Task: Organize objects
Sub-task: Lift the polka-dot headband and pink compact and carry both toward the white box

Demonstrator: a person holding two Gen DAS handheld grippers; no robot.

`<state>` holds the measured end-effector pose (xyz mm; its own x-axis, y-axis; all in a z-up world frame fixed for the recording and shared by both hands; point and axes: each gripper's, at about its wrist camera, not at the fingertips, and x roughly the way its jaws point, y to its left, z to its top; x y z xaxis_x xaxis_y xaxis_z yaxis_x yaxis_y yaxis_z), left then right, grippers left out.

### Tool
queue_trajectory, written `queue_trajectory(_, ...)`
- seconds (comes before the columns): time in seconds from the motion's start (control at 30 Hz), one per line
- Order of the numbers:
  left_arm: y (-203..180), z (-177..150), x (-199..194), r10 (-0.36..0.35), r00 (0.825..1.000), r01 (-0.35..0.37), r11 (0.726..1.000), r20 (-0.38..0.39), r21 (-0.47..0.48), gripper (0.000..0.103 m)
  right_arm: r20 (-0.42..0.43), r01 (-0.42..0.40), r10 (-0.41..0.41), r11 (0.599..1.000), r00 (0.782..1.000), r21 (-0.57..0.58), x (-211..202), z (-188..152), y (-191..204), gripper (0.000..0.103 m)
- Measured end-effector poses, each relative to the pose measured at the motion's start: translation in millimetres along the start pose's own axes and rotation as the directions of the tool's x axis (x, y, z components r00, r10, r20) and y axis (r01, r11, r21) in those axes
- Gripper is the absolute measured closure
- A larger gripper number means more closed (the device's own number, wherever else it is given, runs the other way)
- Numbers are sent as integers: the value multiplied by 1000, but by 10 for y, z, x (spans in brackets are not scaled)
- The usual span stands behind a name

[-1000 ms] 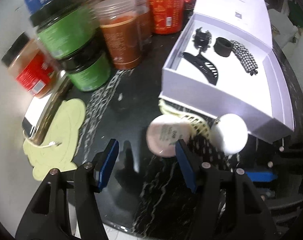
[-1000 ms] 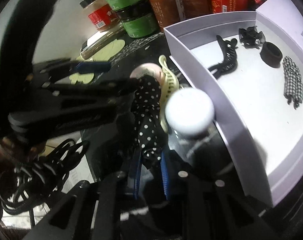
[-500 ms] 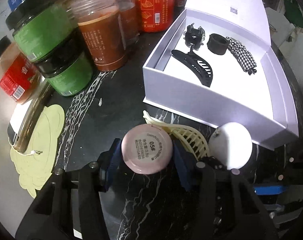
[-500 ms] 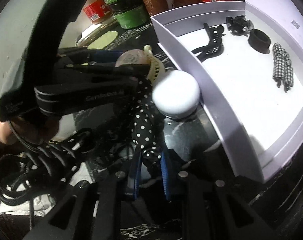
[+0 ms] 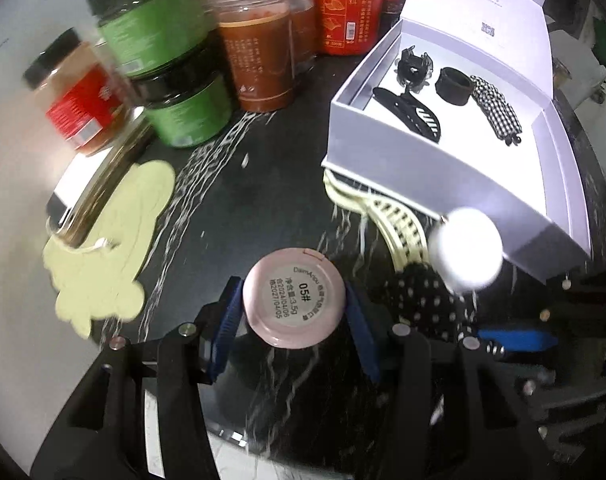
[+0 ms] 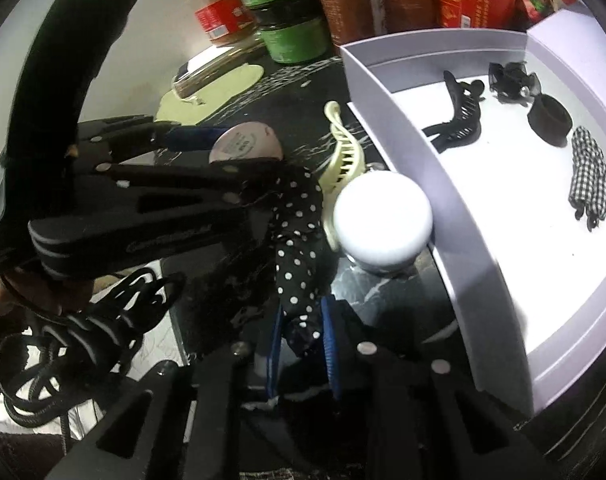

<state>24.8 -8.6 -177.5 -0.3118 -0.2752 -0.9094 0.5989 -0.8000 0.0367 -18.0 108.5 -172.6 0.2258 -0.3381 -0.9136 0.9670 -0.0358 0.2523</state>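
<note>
My left gripper [image 5: 294, 322] is closed on the pink compact [image 5: 294, 298], its blue pads pressing the round case from both sides, label facing my camera (it reads 05#). The compact sits above the dark marble table [image 5: 239, 200], just left of the polka-dot scrunchie [image 5: 423, 300].

My right gripper [image 6: 301, 344] is pinched shut on that scrunchie [image 6: 297, 240]; the black, white-dotted fabric is squeezed between the two blue pads and runs forward from them toward the left gripper's fingers. From the right wrist view, the compact [image 6: 245, 146] shows beyond the left gripper's black arm.

Just right of the scrunchie stands a white round jar [image 6: 383, 220], close against the front wall of the white box [image 6: 423, 168]. A cream hair claw [image 6: 341, 152] lies on the table between the compact and the box, its far end touching or slipping under the box's corner in the left view [image 5: 387, 216]; I cannot tell which.

Inside the box lie a long black claw clip [image 5: 413, 114], a smaller black clip [image 5: 413, 68], a black band [image 5: 455, 86] and a checked scrunchie [image 5: 497, 108], all apart from one another except the two clips, which are near touching.

Farther left on the table are the green jars [image 5: 175, 92], a brown sauce jar [image 5: 261, 60], a red-label jar [image 5: 77, 104] and a pale yellow cutout [image 5: 115, 240].
</note>
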Motion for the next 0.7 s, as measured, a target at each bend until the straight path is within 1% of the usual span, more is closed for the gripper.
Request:
queue_trajectory(0.17, -115, -182, -151, 14, 1000, -15, 999, -17, -52, 54, -19, -27, 26, 999, 999, -48, -115, -93, 33, 85)
queue_trajectory(0.23, -182, -228, -195, 11, 1000, -12, 997, -22, -72, 54, -23, -44, 43, 997, 999, -67, -191, -167, 28, 85)
queue_trajectory(0.3, -256, -293, -261, 10, 1000, -12, 996, -26, -84, 54, -24, -45, 44, 995, 999, -84, -278, -258, 15, 85)
queue_trajectory(0.4, -452, -384, -364, 13, 1000, -15, 997, -26, -80, 54, -26, -46, 44, 994, 999, -95, -435, -425, -59, 85)
queue_trajectory(0.7, -1081, -465, -558, -18, 1000, 17, 999, -24, -40, 54, -30, -22, 19, 996, 999, -81, -807, -889, -308, 85)
